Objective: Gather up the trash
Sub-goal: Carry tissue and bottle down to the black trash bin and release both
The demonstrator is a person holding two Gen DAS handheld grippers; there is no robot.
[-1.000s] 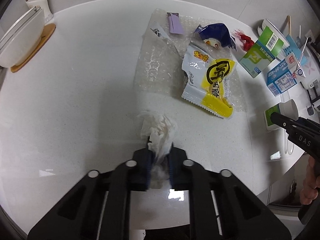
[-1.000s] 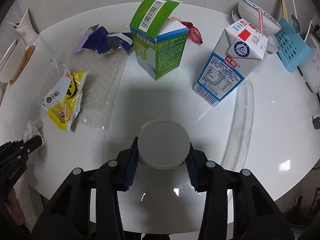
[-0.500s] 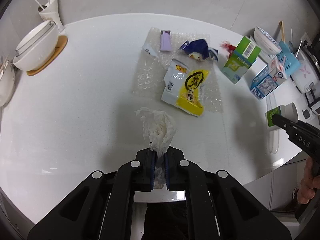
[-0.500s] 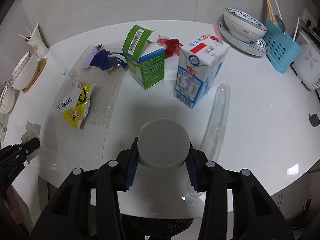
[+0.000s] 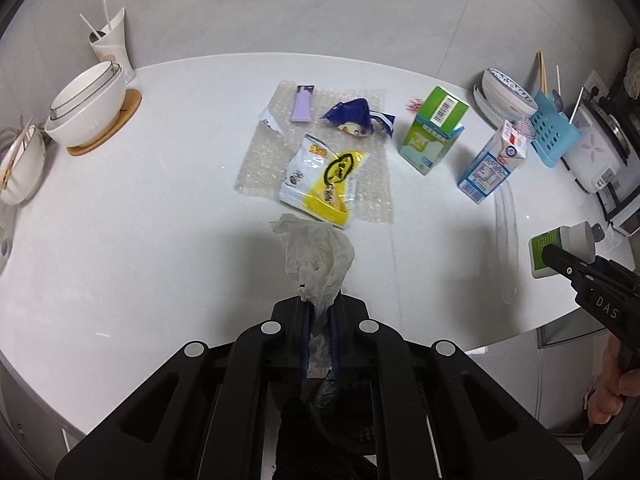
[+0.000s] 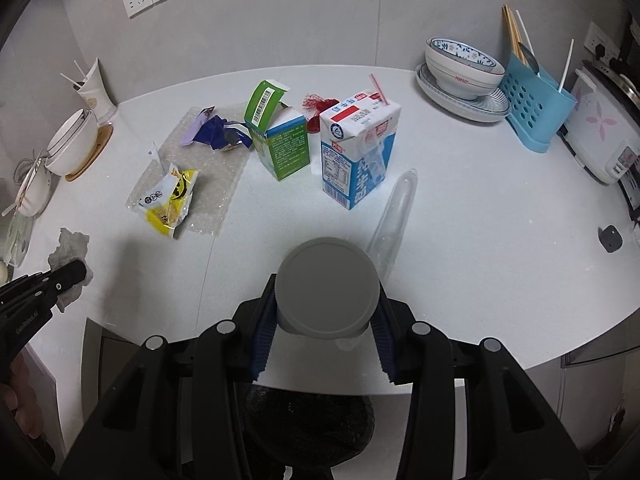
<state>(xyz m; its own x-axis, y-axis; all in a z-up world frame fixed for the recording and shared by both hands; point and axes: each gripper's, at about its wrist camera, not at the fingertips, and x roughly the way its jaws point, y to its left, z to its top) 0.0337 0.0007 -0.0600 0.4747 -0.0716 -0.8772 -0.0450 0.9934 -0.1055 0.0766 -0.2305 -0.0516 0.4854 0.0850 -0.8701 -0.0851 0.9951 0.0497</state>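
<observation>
Both grippers now higher above the white surface (image 5: 160, 240): left gripper (image 5: 319, 316) fingers pinch a crumpled tissue (image 5: 320, 256); right gripper (image 6: 326, 314) fingers clamp a grey-capped bottle (image 6: 327, 284).

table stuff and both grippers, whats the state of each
left gripper: shut on tissue
right gripper: shut on bottle
green carton: upright, flap open
blue carton: upright, straw in
yellow wrapper: flat on bubble wrap
</observation>
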